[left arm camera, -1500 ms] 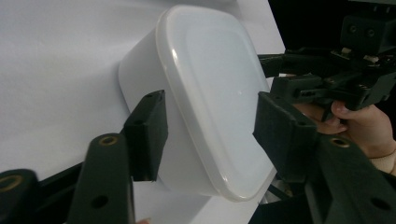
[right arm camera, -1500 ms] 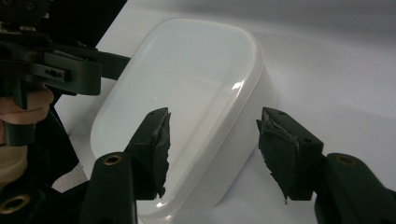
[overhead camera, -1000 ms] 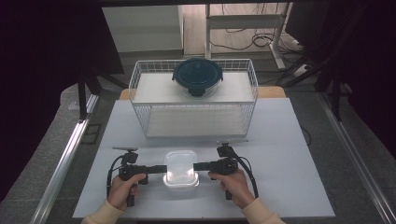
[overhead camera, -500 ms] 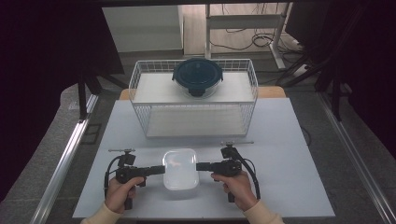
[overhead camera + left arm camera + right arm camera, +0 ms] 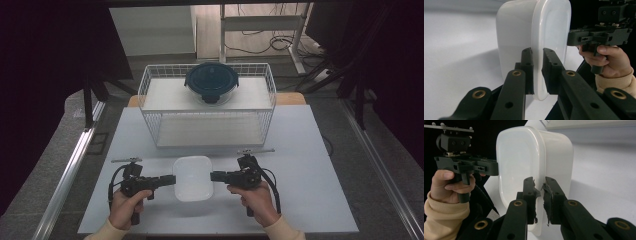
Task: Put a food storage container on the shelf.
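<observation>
On table [image 5: 310, 165] | 1 white container [image 5: 193, 177] | 2 claws clamp its rim: left claw [image 5: 172, 180], right claw [image 5: 213, 176] | 1 basket [image 5: 150, 107]

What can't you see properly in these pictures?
- What is inside the white container: its white lid covers it in the high view.
- What is in the round dark-lidded bowl on the wire basket: high view, lid hides it.
- The person above the sleeves: cut off by the bottom edge.

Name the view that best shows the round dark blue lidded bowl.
High view: the round dark blue lidded bowl sits on the upper shelf of the white wire basket, seen whole. The left and right gripper views look at the white plastic container instead.
</observation>
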A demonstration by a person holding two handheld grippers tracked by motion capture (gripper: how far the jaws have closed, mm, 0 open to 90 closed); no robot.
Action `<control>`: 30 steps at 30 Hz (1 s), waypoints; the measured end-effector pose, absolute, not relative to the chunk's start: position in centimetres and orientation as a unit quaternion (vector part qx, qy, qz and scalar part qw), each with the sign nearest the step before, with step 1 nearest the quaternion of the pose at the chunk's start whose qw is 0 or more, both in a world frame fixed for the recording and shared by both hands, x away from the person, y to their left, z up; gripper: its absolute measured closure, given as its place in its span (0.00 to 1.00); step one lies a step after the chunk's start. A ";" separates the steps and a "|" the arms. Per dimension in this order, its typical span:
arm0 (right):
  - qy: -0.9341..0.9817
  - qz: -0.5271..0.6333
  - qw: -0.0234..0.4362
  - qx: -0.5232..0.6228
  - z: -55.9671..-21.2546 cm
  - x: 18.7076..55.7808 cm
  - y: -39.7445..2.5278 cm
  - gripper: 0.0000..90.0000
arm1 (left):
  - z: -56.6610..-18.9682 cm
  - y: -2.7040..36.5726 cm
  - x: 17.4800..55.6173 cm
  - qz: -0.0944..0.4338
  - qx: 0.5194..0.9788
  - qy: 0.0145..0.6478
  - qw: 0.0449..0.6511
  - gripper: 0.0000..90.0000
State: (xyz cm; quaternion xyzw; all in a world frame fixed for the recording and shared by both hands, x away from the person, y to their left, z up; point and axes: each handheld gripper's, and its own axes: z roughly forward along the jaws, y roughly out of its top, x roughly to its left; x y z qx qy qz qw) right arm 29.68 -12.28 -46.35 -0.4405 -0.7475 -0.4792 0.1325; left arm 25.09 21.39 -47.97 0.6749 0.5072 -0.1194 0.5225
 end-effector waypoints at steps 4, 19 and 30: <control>-0.748 -0.488 0.124 -0.432 -45.7 29.4 -12.4 0.89 | -47.2 21.4 24.9 -0.112 0.677 0.499 0.529 0.89; -0.756 -0.508 0.084 -0.403 -43.1 28.8 -12.6 0.88 | -44.6 21.0 24.6 -0.075 0.689 0.476 0.541 0.89; -0.760 -0.522 0.058 -0.383 -40.8 29.0 -12.8 0.88 | -42.4 20.8 25.1 -0.057 0.694 0.456 0.554 0.89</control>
